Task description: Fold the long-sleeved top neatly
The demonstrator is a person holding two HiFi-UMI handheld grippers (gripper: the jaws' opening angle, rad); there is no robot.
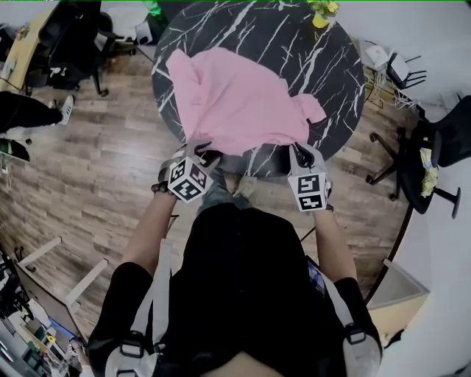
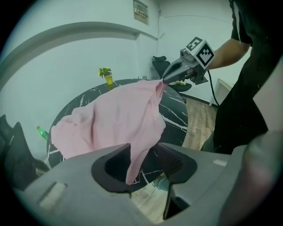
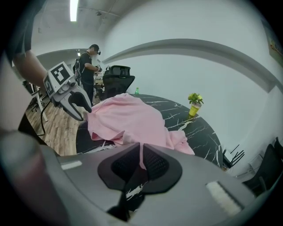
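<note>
Wood-plank floor (image 1: 110, 154) surrounds a round black worktop (image 1: 331, 74) veined in white. At its near edge the left gripper (image 2: 143, 161) has its jaws spread. A hanging tongue of the pink top (image 1: 235, 103) drops between them, and neither pad presses on it. The right gripper (image 3: 141, 160), further right along the same edge, has its jaws pressed together on a thin fold of the top.

From those two spots the garment spreads away, rumpled, over the near and left part of the worktop. The far and right rim are bare.

The head view shows both grippers side by side at the near edge, but only each gripper view shows how its jaws stand. The left gripper view shows the cloth pulled up into a peak at the right gripper's tip. The right gripper view shows another person (image 3: 90, 62) standing off beyond the worktop.

A yellow pot (image 1: 321, 16) with a plant stands at the far edge. Which folds are sleeves, collar or hem I cannot sort out.
</note>
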